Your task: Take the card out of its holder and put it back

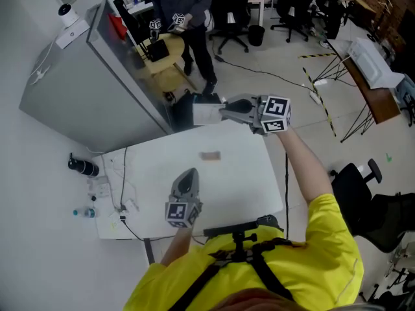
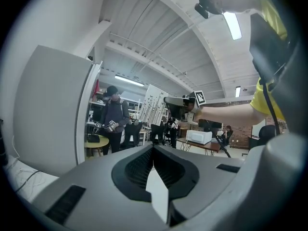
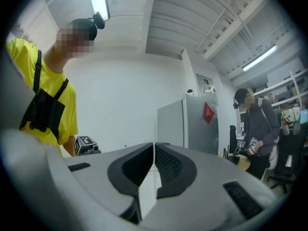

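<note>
My right gripper is raised beyond the far edge of the white table, pointing left and shut on a white card that sticks out from its tips. In the right gripper view the card shows edge-on as a thin white line between the closed jaws of that gripper. A small tan holder lies on the table, below the card. My left gripper hovers over the near part of the table, pointing away from me. Its jaws meet with nothing seen between them.
A tall grey cabinet stands at the table's far left. A person with grippers stands behind by a round yellow table. A black bottle and cables lie at the table's left edge. Office chairs stand to the right.
</note>
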### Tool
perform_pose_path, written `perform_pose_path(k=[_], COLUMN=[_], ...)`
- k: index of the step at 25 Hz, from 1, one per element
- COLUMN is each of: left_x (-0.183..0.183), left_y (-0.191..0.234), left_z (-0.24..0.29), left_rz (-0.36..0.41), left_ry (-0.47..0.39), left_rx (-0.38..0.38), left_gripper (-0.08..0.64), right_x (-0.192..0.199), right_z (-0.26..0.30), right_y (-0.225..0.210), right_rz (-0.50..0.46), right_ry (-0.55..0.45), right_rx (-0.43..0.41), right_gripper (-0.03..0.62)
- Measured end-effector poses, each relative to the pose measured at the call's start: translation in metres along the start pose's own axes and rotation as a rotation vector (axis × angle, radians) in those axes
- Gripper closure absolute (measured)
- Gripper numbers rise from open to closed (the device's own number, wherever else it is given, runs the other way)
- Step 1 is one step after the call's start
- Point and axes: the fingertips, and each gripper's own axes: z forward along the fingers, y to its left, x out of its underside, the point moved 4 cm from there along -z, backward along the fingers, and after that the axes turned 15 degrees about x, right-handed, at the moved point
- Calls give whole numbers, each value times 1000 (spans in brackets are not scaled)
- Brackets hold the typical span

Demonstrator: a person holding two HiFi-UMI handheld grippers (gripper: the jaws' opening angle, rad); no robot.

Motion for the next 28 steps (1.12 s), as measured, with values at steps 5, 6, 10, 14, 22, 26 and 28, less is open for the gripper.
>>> perform_pose_path(k=[5,6,10,14,22,26,28], left_x=[4,5,13,42,98,115,121], left_y=[-3,-3,3,12,33,45,47], left_z=[-3,-2,5,-6,-2,7,5], left_rz=[-3,-3,-4,-62,-140,-149,-158], left_ry=[11,14,31,89,165,150,156], left_rx=[6,8,14,-21,-77,-91,-102], left_gripper=[554,554,554,554,554,554,554], right_x=[12,16,44,112,270,310,320], right_z=[1,1,5,25,61,73,75], right_y=[4,4,-1,6,4,-8,-10], right_rz=[13,13,13,57,177,201,211], right_ry=[11,16,53,120,229,247,254], right_rx=[-10,-13,-21,-45,-70,-60,-64], right_gripper=[574,574,572,572,573,574,573])
